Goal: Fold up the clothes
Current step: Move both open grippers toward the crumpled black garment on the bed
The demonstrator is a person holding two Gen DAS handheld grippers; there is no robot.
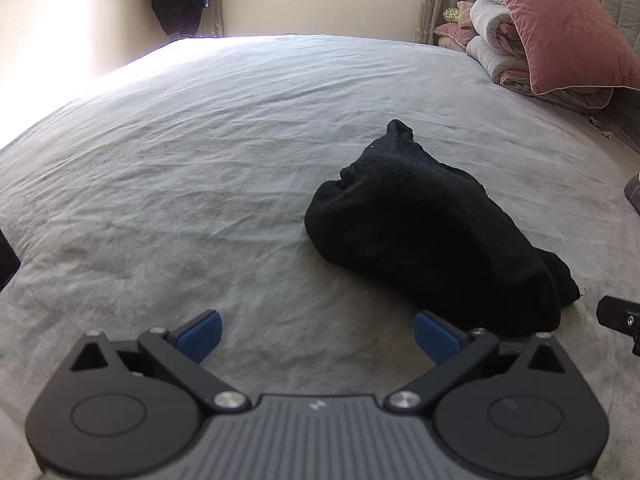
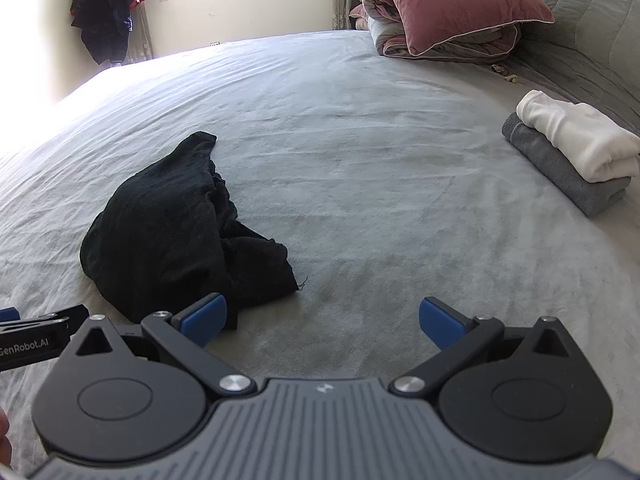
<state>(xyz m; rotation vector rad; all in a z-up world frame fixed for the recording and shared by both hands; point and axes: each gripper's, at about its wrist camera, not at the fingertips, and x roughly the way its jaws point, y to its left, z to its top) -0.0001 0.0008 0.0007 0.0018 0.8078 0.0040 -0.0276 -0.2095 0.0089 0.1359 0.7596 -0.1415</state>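
On the grey bed [image 1: 200, 160], a crumpled black garment [image 1: 420, 236] lies just ahead of both grippers. Left gripper [image 1: 318, 334] and right gripper [image 2: 322, 322] hover with jaws spread wide, holding nothing. Folded grey and white clothes [image 2: 572, 156] sit well apart, near the pink pillow [image 2: 452, 0].

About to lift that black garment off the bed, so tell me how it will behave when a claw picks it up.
The black garment lies crumpled in soft folds, so it will likely droop and unfurl rather than hold shape. It looks like thin knit, so probably light. One pinch may gather only a top layer, leaving the rest trailing on the bed.
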